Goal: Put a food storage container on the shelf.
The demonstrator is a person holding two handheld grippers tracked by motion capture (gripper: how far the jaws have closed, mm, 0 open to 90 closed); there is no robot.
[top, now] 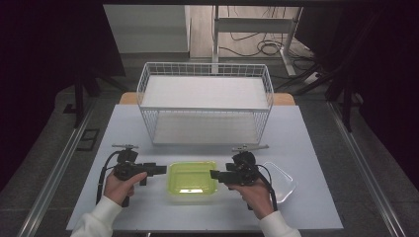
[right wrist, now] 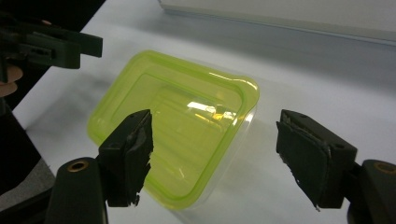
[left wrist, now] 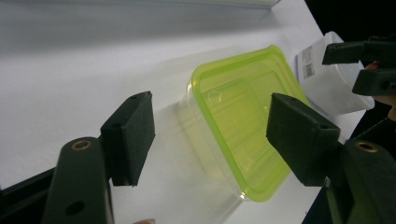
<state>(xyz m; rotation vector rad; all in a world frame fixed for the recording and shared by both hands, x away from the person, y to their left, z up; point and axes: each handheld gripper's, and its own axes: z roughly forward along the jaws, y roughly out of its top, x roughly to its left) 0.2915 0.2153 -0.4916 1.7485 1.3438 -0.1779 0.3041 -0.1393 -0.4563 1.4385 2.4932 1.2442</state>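
A clear plastic container with a lime-green lid [top: 192, 180] lies on the white table [top: 306, 148] near the front edge, between my two grippers. My left gripper [top: 159, 170] points at its left side, open, with the container [left wrist: 243, 121] seen beyond its spread pads. From the other side my right gripper [top: 214, 174] points at it, also open, and the green lid [right wrist: 173, 126] lies ahead between its pads. Neither gripper holds anything. A second, colourless container [top: 280, 180] sits just right of the right hand.
A white wire two-level basket rack [top: 205, 103] stands at the back middle of the table. The colourless container [left wrist: 327, 81] carries a barcode label. Table edges lie close in front of the hands, and the floor beyond is dark.
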